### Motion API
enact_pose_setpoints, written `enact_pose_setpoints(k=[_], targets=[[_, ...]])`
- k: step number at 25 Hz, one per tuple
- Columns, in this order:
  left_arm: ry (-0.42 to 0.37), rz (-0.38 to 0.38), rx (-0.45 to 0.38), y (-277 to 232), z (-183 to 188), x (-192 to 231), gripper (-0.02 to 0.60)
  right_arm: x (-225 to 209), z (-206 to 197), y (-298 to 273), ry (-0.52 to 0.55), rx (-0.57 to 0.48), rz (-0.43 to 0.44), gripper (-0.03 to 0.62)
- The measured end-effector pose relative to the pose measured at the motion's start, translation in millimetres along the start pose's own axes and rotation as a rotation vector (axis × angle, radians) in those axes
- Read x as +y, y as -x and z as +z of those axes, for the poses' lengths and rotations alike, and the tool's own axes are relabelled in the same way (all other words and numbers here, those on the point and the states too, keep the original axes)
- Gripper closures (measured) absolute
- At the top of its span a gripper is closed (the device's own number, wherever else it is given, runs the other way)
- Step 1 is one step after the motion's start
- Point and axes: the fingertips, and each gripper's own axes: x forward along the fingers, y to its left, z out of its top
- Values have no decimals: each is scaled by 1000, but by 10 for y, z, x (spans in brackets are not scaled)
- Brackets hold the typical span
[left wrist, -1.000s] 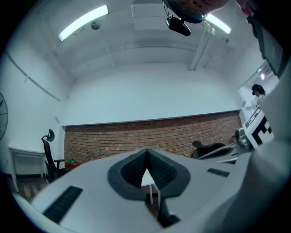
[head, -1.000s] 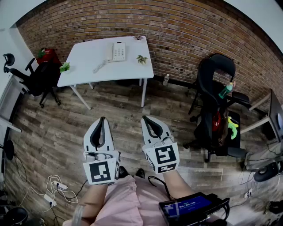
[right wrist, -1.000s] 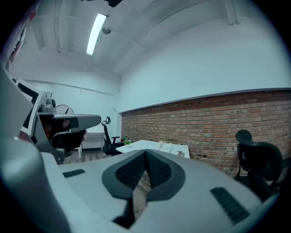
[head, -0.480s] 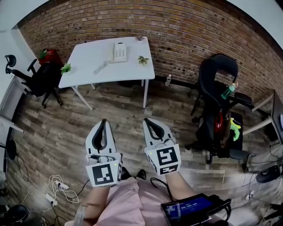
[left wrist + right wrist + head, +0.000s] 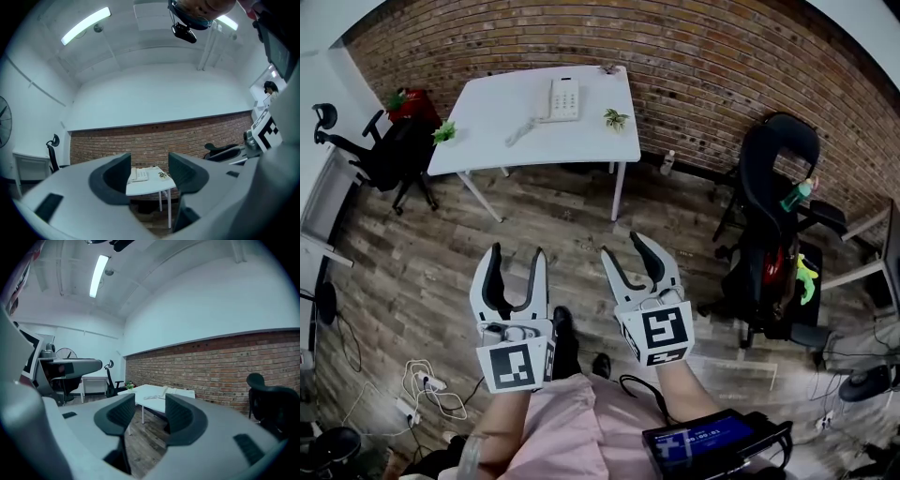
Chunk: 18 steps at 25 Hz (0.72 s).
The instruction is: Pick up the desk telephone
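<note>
The pick-up is only at its approach. The person stands on the wooden floor [image 5: 544, 225], well apart from the white worktop [image 5: 483, 127]. The desk telephone [image 5: 562, 98] sits there toward the brick wall. The left gripper [image 5: 517, 255] and right gripper [image 5: 625, 248] have just been opening; their jaws stand moderately apart with nothing between them. I'd judge the next move is walking up and lining a gripper on the phone. A small plant [image 5: 616, 118] and a grey object [image 5: 519, 132] lie near it. Black office chairs [image 5: 773, 178] stand off to the sides.

telephone [image 5: 563, 97]: white | table [image 5: 483, 117]: white | wall [image 5: 722, 66] — red brick | floor [image 5: 422, 272] — grey-brown planks | chair [image 5: 766, 173]: black
</note>
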Motion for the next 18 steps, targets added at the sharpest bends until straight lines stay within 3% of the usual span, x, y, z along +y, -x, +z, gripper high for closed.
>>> enact_pose_setpoints(k=[8,18], targets=[[43,-14,39,-526,-314,177,333,-185,-160,-529,-11,55,-26,387],[77,-47,88,-1636,-732,787,333,-332,-232,-1772,-35,116,-36,387]])
